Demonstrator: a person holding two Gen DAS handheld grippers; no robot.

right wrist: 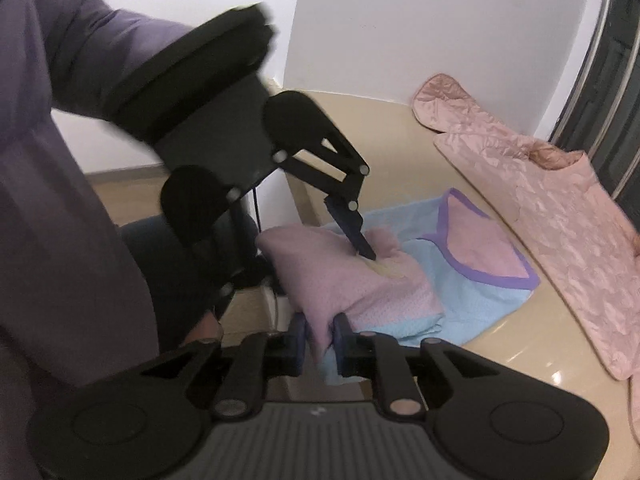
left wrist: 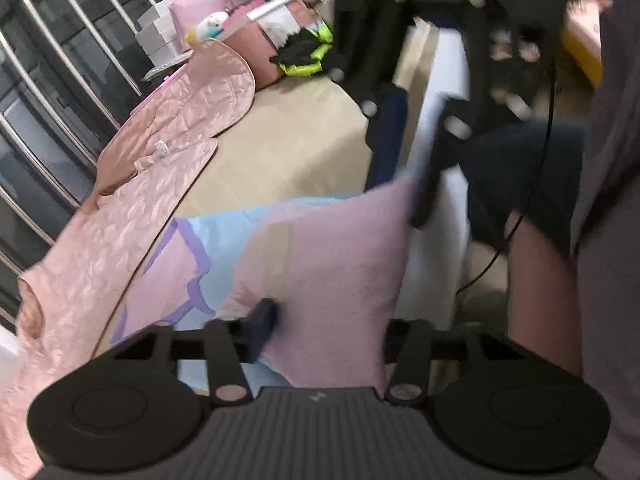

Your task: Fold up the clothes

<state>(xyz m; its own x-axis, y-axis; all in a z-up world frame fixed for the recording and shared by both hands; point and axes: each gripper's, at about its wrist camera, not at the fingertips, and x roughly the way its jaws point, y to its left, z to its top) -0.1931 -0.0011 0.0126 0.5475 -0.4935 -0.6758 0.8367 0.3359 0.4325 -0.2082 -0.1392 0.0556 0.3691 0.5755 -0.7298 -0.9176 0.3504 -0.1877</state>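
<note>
Right gripper (right wrist: pixel 320 338) pinches pink-and-blue garment (right wrist: pixel 472 280) at near edge, lifting fold. Left gripper (right wrist: pixel 360 246) clamps same cloth farther along. Garment lies on beige table (right wrist: pixel 400 128) beside pink quilted jacket (right wrist: pixel 540 200).

Beige table (left wrist: pixel 288 148) sitting beside metal railing (left wrist: pixel 60 64); white boxes (left wrist: pixel 160 36), pink bag (left wrist: pixel 264 40), black-and-neon-yellow item (left wrist: pixel 308 56) lying at far end; white wall (right wrist: pixel 420 28) standing behind.
</note>
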